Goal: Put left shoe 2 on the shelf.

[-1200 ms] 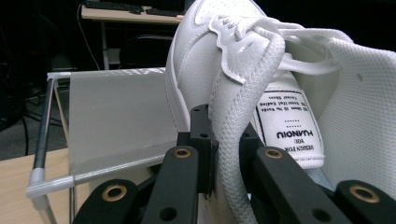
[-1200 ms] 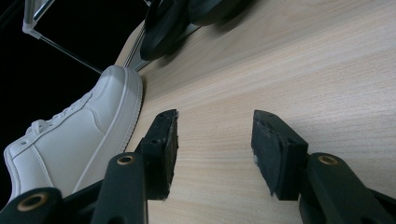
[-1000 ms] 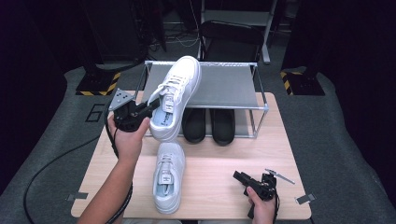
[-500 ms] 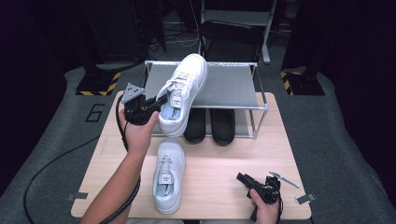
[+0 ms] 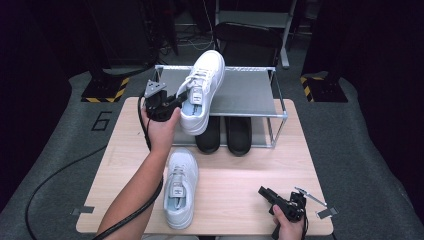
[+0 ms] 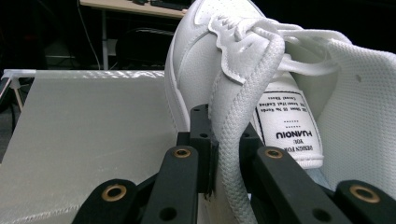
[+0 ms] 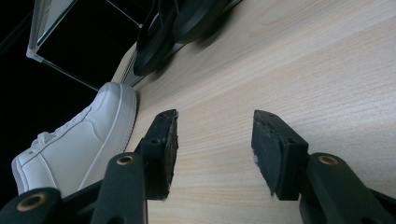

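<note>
a: your raised white sneaker (image 5: 201, 90) hangs over the front edge of the shoe rack (image 5: 250, 92), toe pointing toward the back of the top shelf and heel jutting out past the rail. it looks only partly over the mesh.

b: what's the risk?

a: your left gripper (image 5: 172, 104) is pinching just the padded collar (image 6: 233, 140) near the heel, jaws pressed together on that soft rim. the whole shoe hangs off that one bite, so it could pivot or slip out. let go too early and i'd expect the heel to tip off the front and drop onto the black slippers (image 5: 225, 135) beneath, or the table (image 5: 240, 175).

b: and my arm?

a: your left forearm reaches up from the near edge, hand raised level with the top shelf, just left of the shoe. your right gripper (image 5: 270, 196) rests low at the near right corner of the table, jaws spread with nothing between them. the other white sneaker (image 5: 179, 187) lies on the table between your arms.
</note>
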The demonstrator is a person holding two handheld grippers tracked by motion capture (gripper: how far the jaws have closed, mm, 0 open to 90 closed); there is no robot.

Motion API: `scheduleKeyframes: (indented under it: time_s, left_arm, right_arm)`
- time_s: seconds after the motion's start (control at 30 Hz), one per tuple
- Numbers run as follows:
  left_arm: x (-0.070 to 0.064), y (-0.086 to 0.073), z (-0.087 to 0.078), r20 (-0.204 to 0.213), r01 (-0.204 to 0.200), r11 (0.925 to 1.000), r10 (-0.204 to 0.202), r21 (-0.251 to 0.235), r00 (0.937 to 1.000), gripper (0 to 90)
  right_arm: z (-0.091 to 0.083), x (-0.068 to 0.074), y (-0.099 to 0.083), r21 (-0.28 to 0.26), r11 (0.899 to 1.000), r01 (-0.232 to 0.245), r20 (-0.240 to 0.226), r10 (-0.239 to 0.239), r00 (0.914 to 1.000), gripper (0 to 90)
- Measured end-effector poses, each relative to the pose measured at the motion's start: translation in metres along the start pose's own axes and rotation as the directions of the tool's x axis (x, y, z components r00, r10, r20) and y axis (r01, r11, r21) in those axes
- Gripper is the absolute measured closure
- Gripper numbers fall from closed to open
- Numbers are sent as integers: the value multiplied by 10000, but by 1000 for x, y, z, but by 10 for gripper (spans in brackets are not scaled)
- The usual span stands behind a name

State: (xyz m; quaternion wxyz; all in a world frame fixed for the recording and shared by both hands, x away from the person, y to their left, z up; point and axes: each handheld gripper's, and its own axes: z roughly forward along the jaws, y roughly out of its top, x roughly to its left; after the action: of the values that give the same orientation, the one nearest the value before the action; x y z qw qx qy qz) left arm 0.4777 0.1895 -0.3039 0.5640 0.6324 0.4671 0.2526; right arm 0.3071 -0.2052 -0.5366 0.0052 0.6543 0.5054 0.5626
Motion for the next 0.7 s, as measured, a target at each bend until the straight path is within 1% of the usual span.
scheduleKeyframes:
  time_s: [0.03,0.07,0.2,0.27,0.3,0.33,0.4,0.47,0.5,0.6,0.7]
  left_arm:
    - [0,1,3,-73,86,10000,-86,-19,9999,829]
    - [1,2,6,-144,150,9999,-150,-45,9998,829]
    - [2,7,18,-394,368,9992,-375,-182,9985,829]
    - [1,9,22,-521,385,9990,-397,-238,9979,828]
    - [1,11,25,-554,351,9992,-362,-203,9978,828]
    - [1,12,27,-574,421,9989,-432,-206,9974,828]
    - [0,13,31,-585,495,9985,-507,-226,9970,828]
    - [0,15,36,-625,494,9986,-505,-199,9968,828]
    - [-1,15,38,-653,462,9987,-474,-197,9967,828]
    - [-1,16,45,-723,620,9979,-632,-193,9954,828]
    - [-1,17,50,-775,644,9979,-648,-79,9949,828]
  right_arm:
    - [-1,0,0,25,10000,-91,-9,91,10000,507]
    - [-1,-1,0,25,10000,-8,23,8,10000,508]
    - [-2,-2,0,-88,9999,-55,-50,55,10000,508]
    - [-3,-1,1,-9,9999,-155,75,155,9999,508]
    - [-3,-1,1,-51,9999,-160,51,160,9999,508]
    - [-3,-2,1,-45,9999,-106,49,106,9999,508]
    - [-2,-2,0,-74,9998,-196,-65,196,9998,508]
    - [-2,-2,0,-40,9998,-176,-27,176,9998,507]
    - [-2,-2,0,-77,9998,-198,-100,197,9998,508]
    - [-3,-2,0,-78,9998,-159,-51,158,9999,508]
    - [-3,-3,0,-33,9999,-101,-8,101,9999,508]
